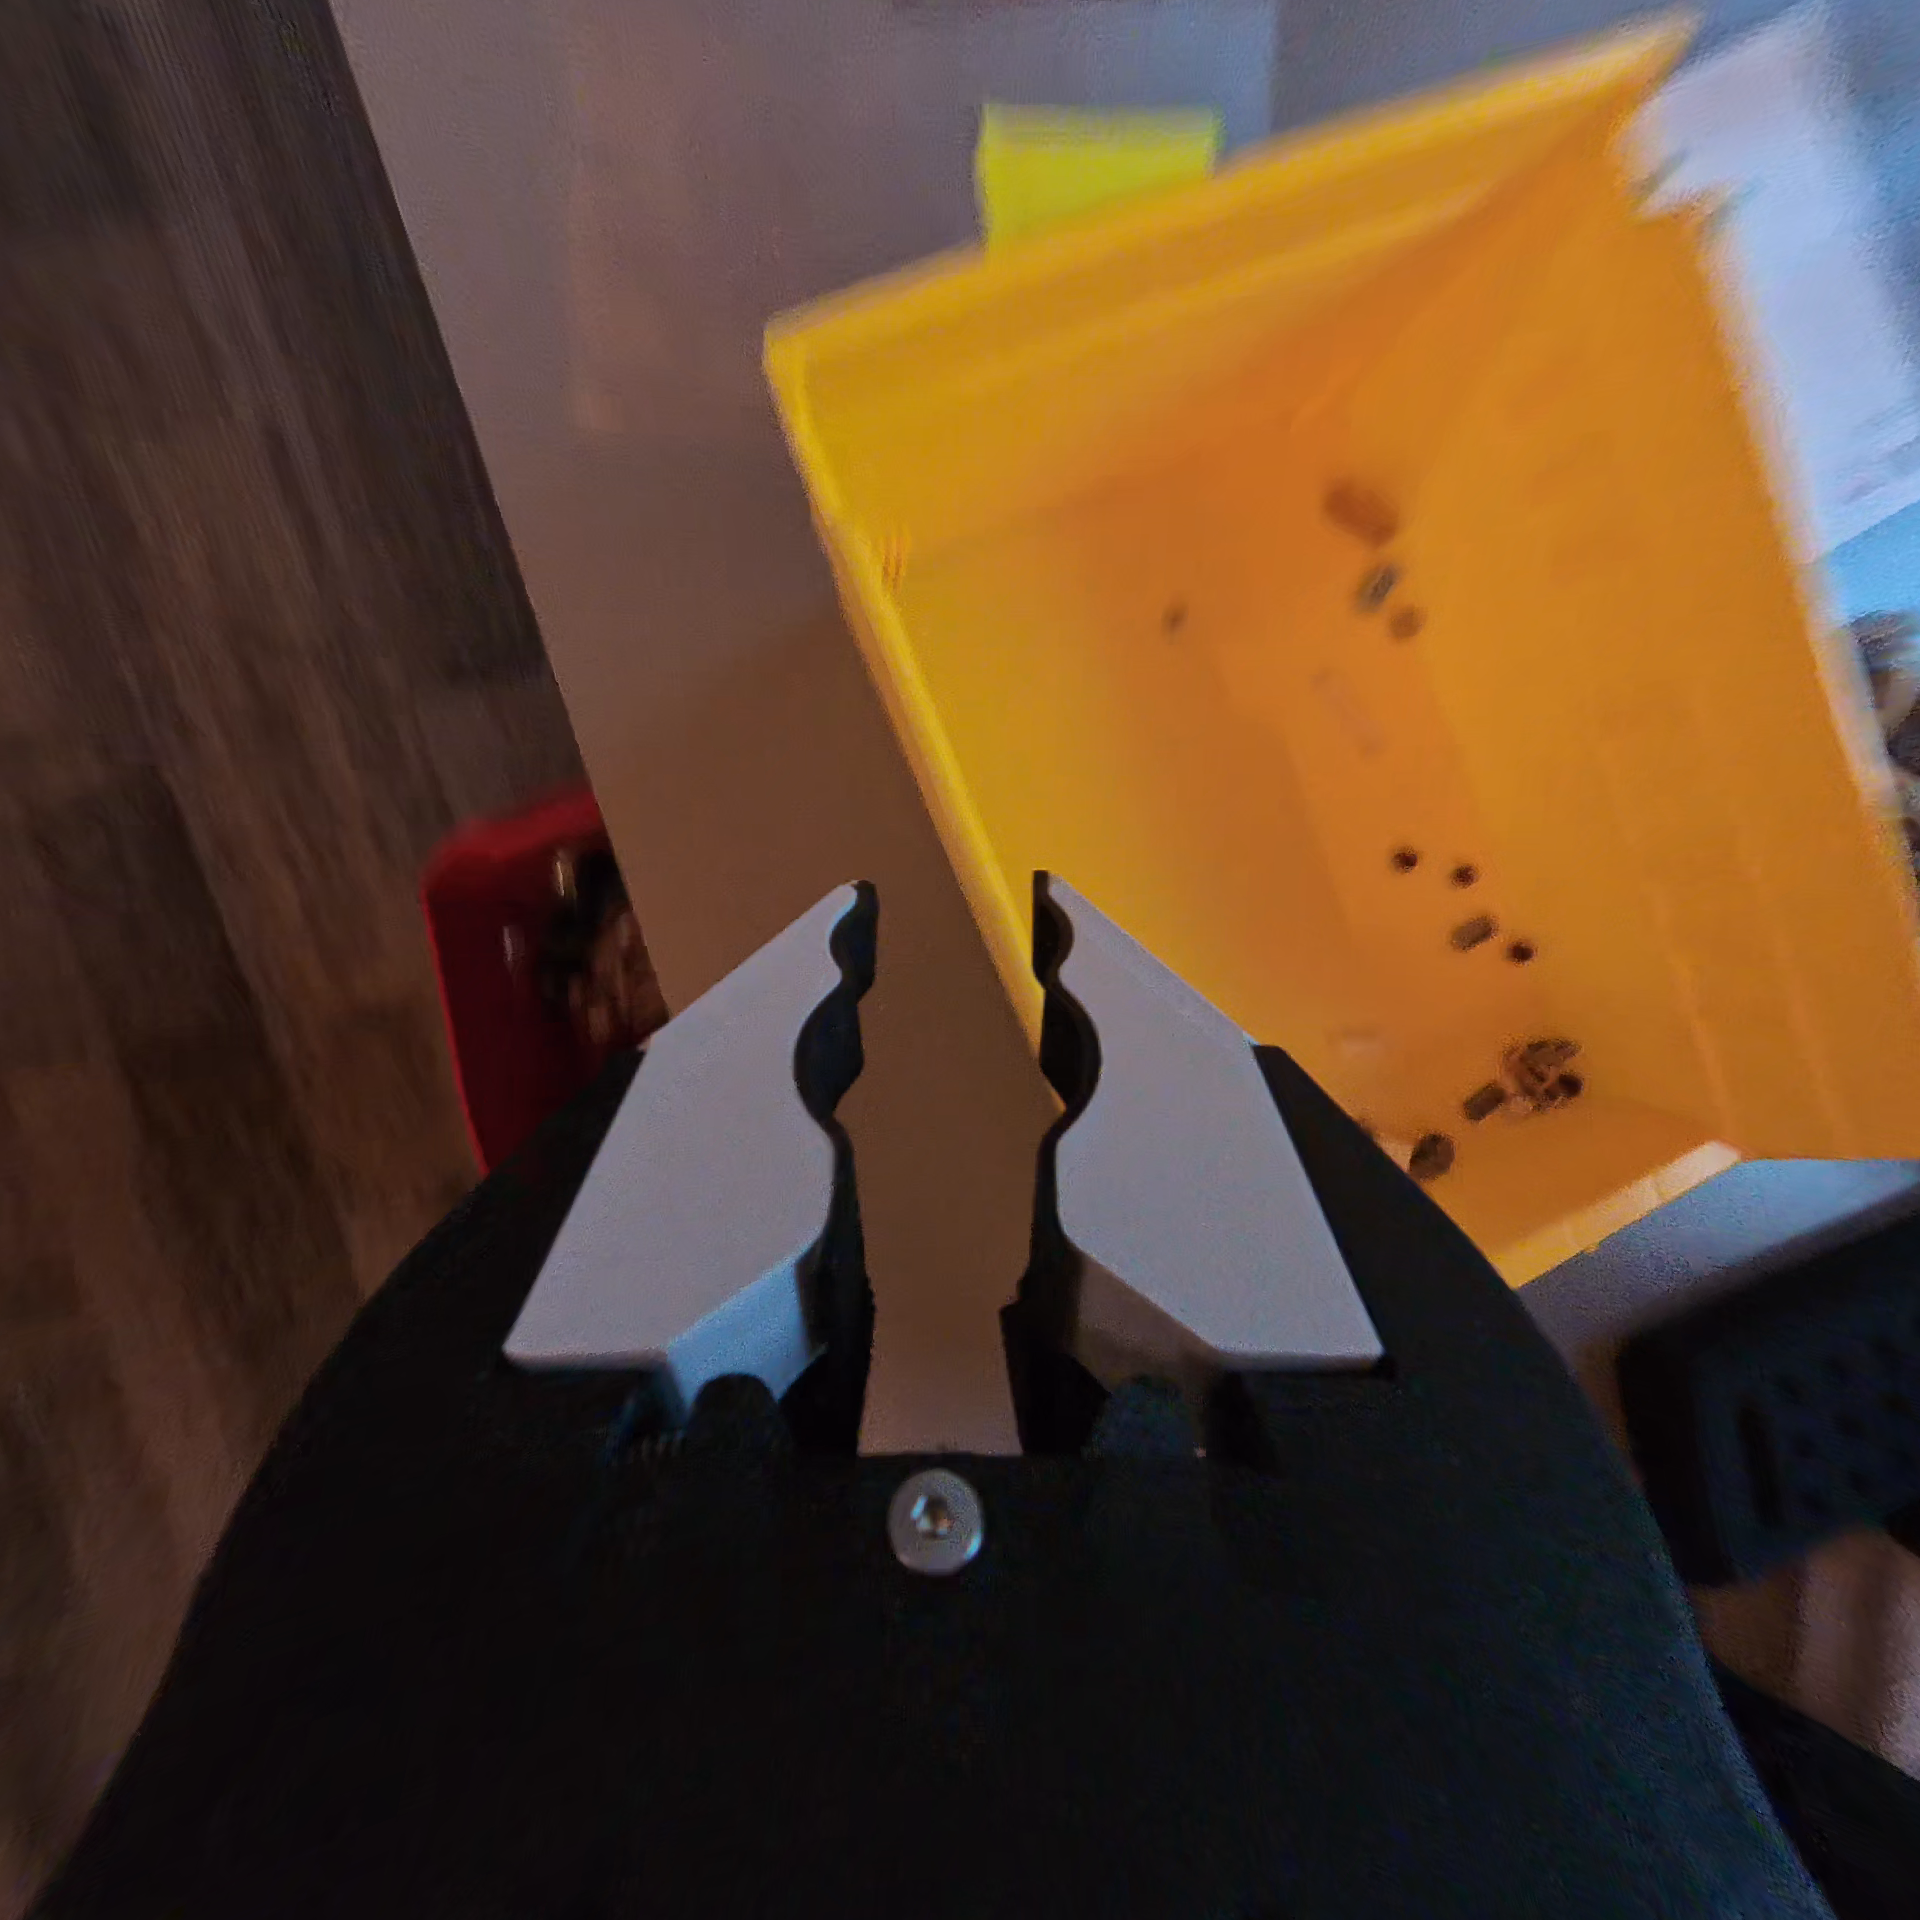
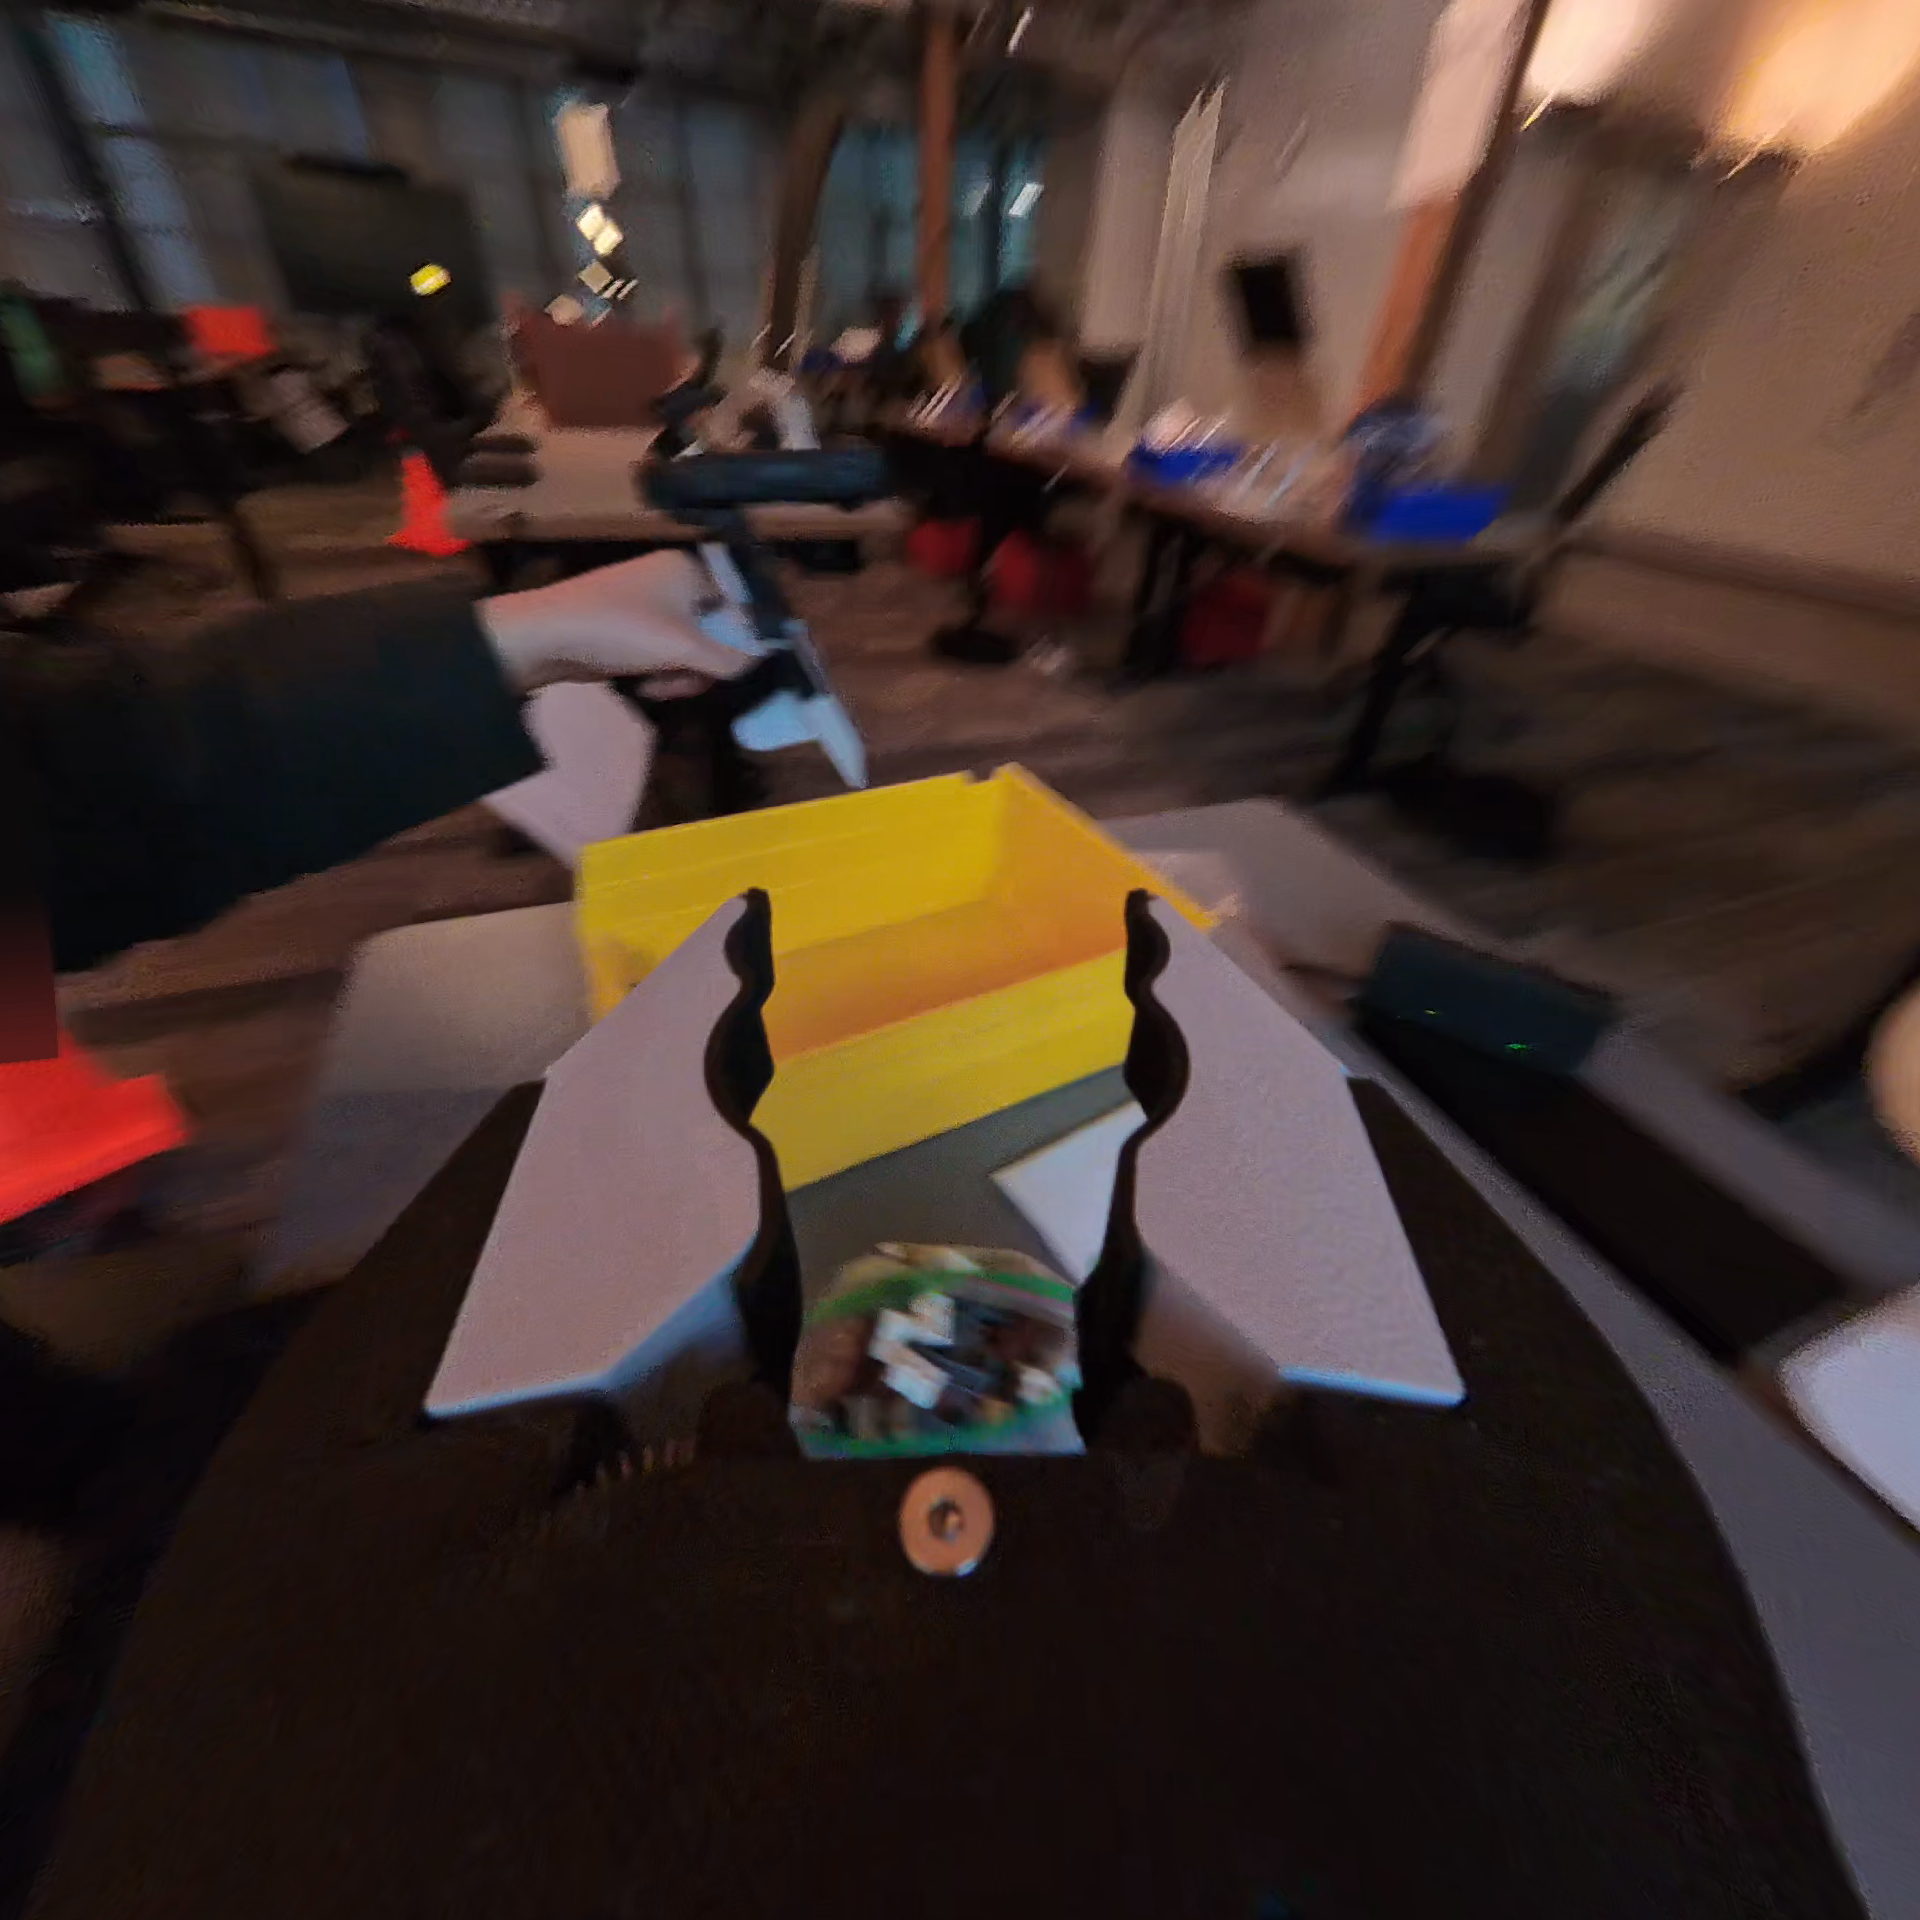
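Two grippers noted, both empty. Left gripper (image 1: 954,894): jaws parted narrowly, just beside yellow bin (image 1: 1351,727) wall. Right gripper (image 2: 940,909): jaws spread wide, facing same bin. Risk judged: heavy motion blur, fingertip could clip the rim and tip the bin. Contents: scattered small dark screws (image 1: 1527,1081). Red bin (image 1: 499,977) nearby, contents unclear.
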